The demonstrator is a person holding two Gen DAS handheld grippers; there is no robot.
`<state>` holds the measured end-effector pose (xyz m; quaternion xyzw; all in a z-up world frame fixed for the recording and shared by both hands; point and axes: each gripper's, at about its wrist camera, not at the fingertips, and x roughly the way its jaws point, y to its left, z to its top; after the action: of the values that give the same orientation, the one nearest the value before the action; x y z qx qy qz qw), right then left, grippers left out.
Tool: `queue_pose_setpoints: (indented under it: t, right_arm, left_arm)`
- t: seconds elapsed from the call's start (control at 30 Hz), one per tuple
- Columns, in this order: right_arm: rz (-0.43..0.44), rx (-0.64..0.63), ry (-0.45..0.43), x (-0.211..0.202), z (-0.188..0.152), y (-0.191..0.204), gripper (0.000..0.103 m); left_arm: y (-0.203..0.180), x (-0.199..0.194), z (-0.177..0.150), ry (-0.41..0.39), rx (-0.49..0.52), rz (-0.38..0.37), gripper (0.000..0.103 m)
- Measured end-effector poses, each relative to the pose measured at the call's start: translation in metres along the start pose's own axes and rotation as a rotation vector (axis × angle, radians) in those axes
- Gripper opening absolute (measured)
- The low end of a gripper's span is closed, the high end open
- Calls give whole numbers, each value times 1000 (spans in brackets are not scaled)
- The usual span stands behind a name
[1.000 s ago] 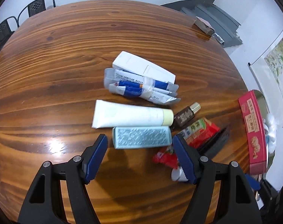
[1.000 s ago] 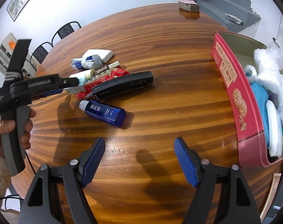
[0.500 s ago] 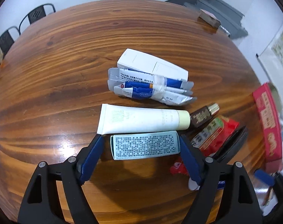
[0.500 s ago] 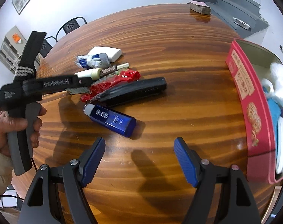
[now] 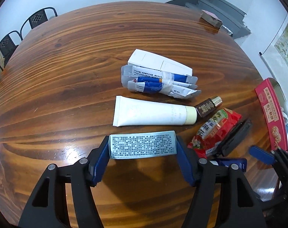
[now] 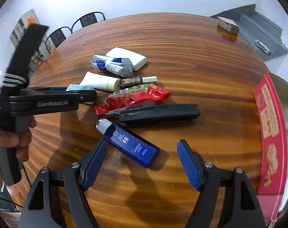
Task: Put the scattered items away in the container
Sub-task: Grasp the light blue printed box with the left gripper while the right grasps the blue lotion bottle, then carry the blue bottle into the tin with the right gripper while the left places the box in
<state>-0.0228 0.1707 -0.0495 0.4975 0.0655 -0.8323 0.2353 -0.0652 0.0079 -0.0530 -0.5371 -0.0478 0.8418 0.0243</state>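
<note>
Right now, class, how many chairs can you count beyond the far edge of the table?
2. Both stand beyond the table's far left edge: one black chair further back, the other chair nearer the left border. More may be hidden outside the view.

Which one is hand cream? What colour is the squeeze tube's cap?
Pale yellow cap on white plastic squeeze tube; left wrist view.

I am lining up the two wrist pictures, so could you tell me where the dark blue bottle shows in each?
Left wrist: dark blue bottle at lower right, mostly hidden behind the left gripper's right finger.
Right wrist: in full, lower centre, ahead of the right gripper.
Shared landmark: black case beside it.
</note>
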Motion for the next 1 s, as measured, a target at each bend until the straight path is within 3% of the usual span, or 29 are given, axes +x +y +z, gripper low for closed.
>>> queue_pose_setpoints:
  t: [0.27, 0.33, 0.4, 0.7, 1.0]
  right_arm:
    - [15, -132, 32, 22, 2, 17, 77]
    - [-25, -178, 23, 21, 0, 23, 58]
    - [-34, -193, 21, 19, -2, 24, 48]
    - [5, -96, 23, 10, -11, 15, 33]
    - [117, 78, 3, -21, -16, -15, 32]
  left_arm:
    - [1, -14, -3, -12, -8, 9, 68]
    - [-1, -15, -5, -10, -11, 12, 68]
    - [-3, -17, -8, -9, -14, 13, 68]
    - [-24, -29, -22, -13, 10, 17, 68]
    - [-39, -44, -28, -35, 3, 12, 68]
